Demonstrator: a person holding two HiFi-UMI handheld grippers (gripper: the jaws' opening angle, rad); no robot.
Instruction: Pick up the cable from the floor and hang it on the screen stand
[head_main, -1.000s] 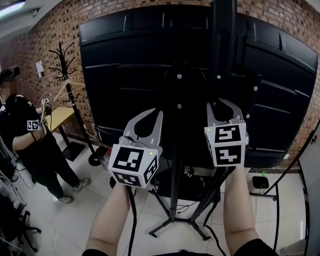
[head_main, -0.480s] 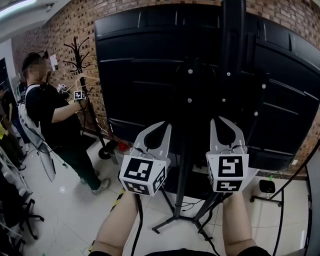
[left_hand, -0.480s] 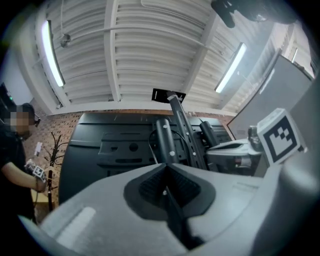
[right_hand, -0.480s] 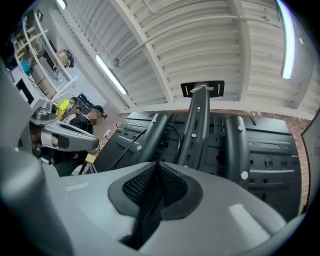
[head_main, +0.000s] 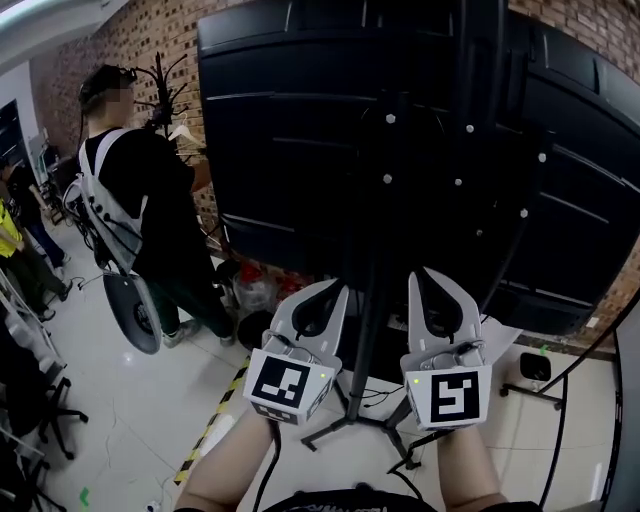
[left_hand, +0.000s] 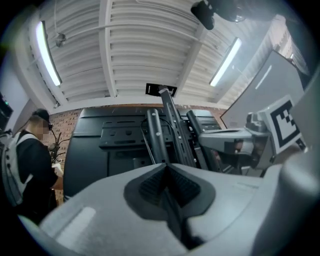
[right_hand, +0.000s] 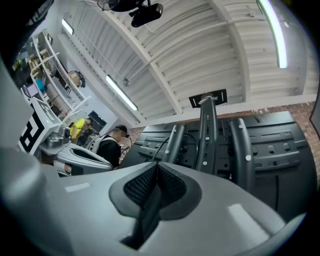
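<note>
Head view: the left hand-held gripper (head_main: 336, 290) sits at 6 o'clock with its jaws pressed together on nothing. The right hand-held gripper (head_main: 421, 277) at 5 o'clock has just been closing its jaws to a pinch, also empty, and the stand (head_main: 371, 330) pole rises between the two. Both tilt up toward the back of the screen (head_main: 300, 130), probably a carry posture rather than a reach, since no cable is held. Thin dark cords (head_main: 372, 396) lie on the floor (head_main: 140, 420) by the stand's feet at 6 o'clock, and which of them is the cable cannot be told.
</note>
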